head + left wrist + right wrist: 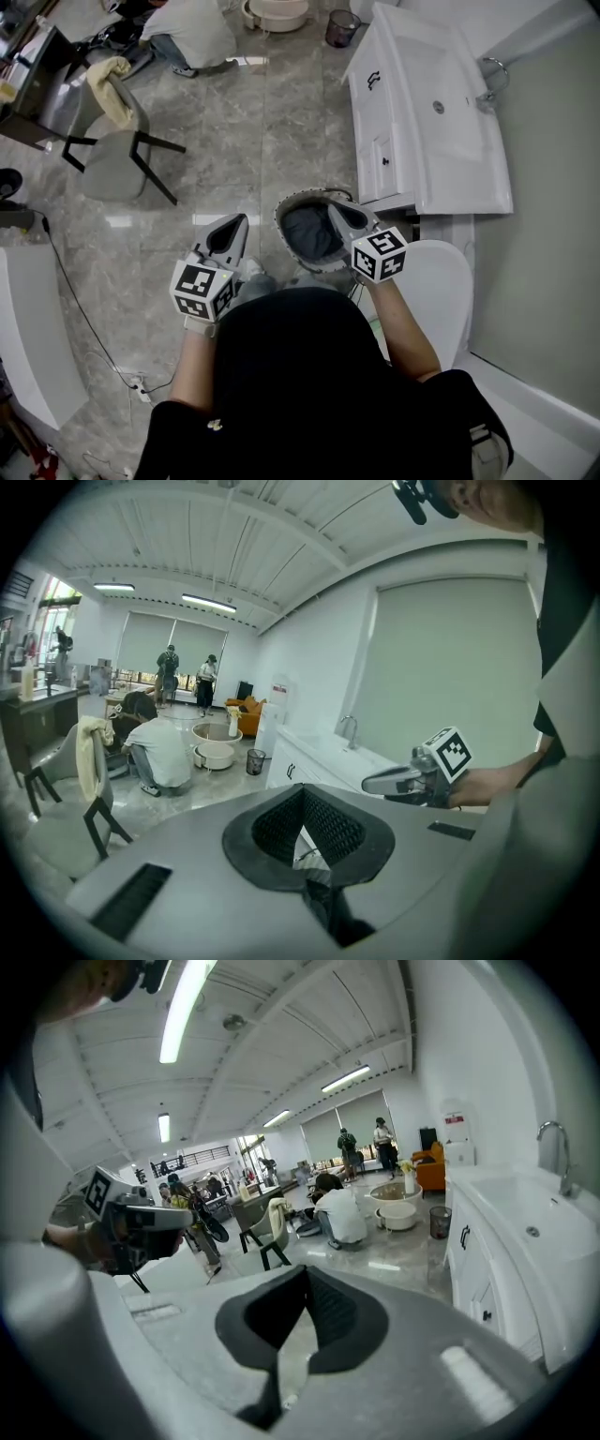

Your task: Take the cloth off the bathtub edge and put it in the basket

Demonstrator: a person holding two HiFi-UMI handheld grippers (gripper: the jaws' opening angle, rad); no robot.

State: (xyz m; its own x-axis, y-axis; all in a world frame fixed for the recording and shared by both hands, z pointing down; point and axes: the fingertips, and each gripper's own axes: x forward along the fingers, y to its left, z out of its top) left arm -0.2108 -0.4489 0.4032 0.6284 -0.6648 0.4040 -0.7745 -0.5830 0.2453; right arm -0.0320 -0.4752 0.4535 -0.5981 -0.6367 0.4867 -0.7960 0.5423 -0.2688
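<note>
Apparently cloth (305, 232) is lodged in basket (278, 223).
Left tongs (232, 225) and right tongs (336, 208) are closed on nothing; best raised clear of rim.

left hand-held gripper (230, 228), jaws together, empty; right hand-held gripper (343, 216) alongside, jaws together, empty, both pointing forward

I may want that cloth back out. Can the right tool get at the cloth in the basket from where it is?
Probably yes: the right tool hangs over the open basket, and the cloth lies uncovered inside. Its jaws are shut, though.
</note>
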